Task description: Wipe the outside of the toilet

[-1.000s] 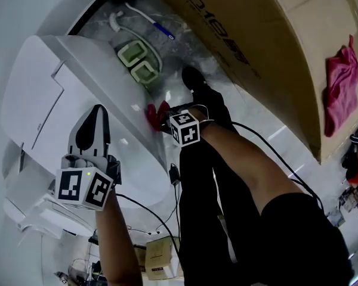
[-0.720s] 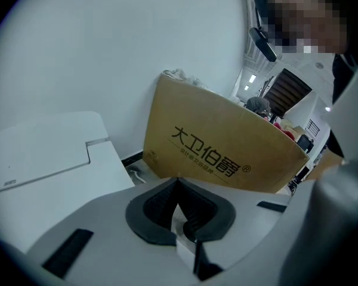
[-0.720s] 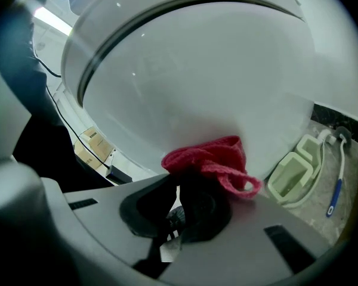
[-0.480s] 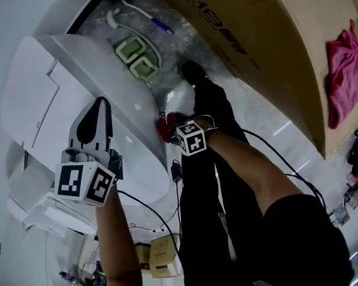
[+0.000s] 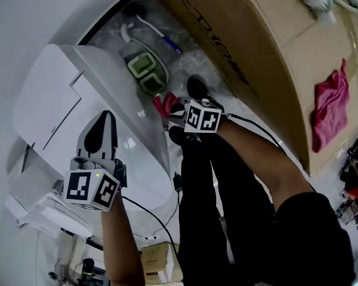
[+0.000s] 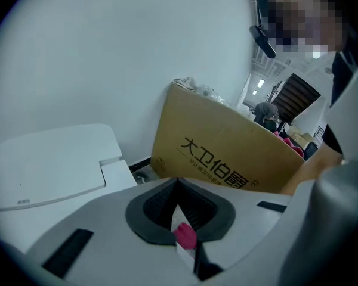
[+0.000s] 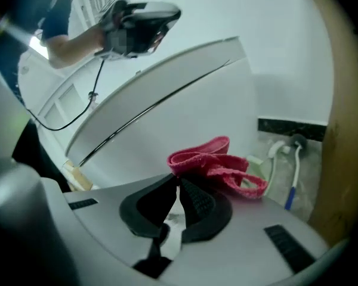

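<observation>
Since a second ago, the right gripper [image 5: 170, 107] has slid back along the flank of the glossy white ceramic toilet [image 5: 71, 100] toward the wall, carrying the crumpled pink wiping cloth [image 5: 164, 103] with it. Nearest the person, the left gripper [image 5: 104, 119] hovers over the closed lid with its jaws together at the tips. A pink speck shows in the gap behind them, and whether it is held or only seen through cannot be told. Further on, the right gripper's jaws are clamped on the cloth, which sits against the toilet's outer side near its rear. Beyond lie a pair of green-and-white items [image 5: 146, 70] on the floor, then a large brown cardboard box [image 5: 256, 52]. Wiping looks under way, with this flank partly covered and the lid, front and far side seemingly left.
</observation>
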